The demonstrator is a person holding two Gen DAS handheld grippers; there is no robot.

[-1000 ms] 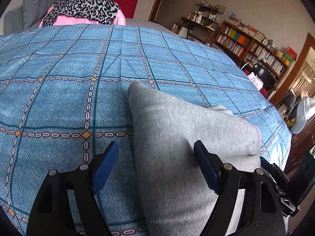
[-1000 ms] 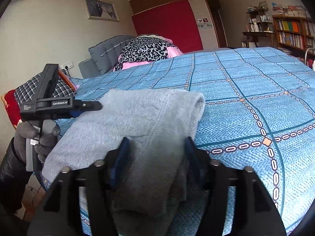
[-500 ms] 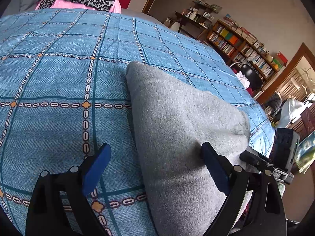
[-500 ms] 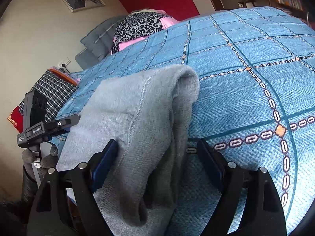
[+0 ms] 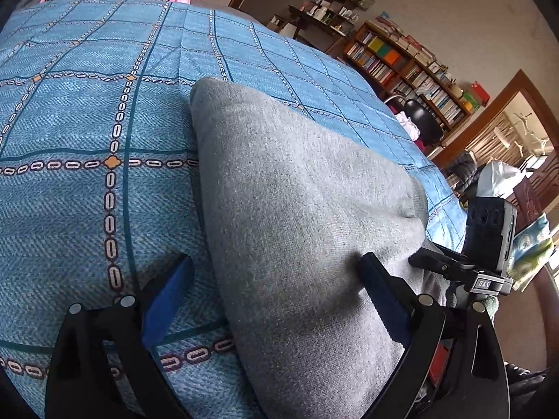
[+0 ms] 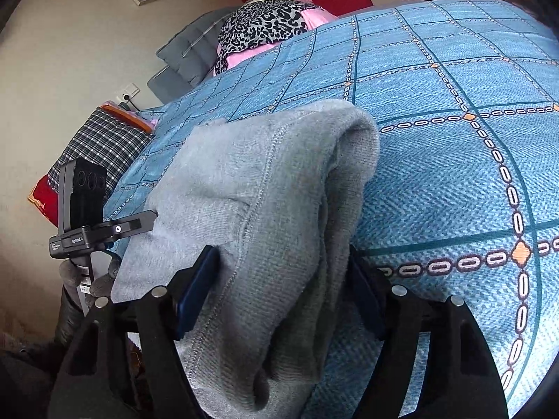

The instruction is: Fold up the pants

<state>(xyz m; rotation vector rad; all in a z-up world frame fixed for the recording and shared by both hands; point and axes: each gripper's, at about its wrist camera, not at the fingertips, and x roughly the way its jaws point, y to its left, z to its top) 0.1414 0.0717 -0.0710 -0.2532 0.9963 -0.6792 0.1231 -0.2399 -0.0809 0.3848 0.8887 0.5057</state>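
Grey pants (image 5: 300, 216) lie folded at the bed (image 5: 87, 122) edge, partly hanging off. My left tongs (image 5: 276, 289) & right tongs (image 6: 279, 286) both gape wide astride fabric, gripping nothing. Soft, light, floppy knit; I'd grab thick folded edges w/ both.

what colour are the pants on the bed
Plain grey pants, clearest in the right wrist view.

place: home bedroom | cues: bed with blue bedspread (image 5: 87, 181), pillows (image 6: 265, 24), bookshelf (image 5: 412, 70)
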